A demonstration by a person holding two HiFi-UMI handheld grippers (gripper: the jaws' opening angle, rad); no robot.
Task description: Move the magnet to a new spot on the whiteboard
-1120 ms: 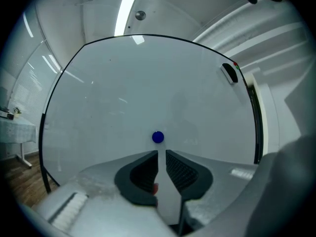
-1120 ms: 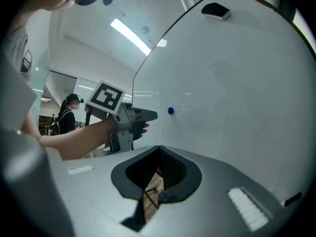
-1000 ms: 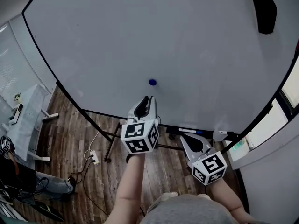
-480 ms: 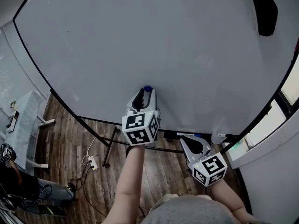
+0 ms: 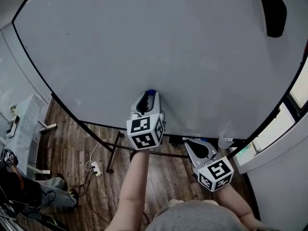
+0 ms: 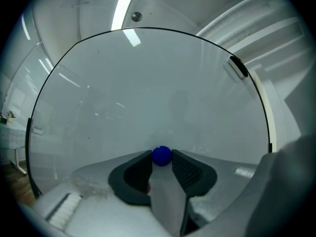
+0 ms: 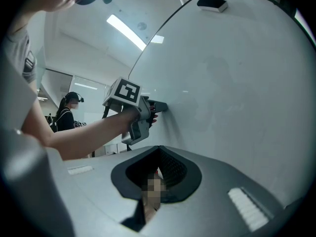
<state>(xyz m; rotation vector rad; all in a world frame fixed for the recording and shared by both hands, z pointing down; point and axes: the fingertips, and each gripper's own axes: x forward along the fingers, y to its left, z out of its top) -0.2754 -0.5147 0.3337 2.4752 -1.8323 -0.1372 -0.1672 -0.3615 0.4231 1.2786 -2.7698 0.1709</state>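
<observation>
Your left claw point(image 5: 150, 95) has come up onto the magnet point(image 6: 162, 155), now between its tips; jaws closing, pads touching it. Small, hard, likely slick: pinch its middle.

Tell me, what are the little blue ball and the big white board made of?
The magnet looks like smooth, slightly shiny plastic, probably with a magnetic core inside: it is round and evenly blue. The whiteboard looks like glossy coated metal, though that is a guess: ceiling lights mirror in its surface.
</observation>
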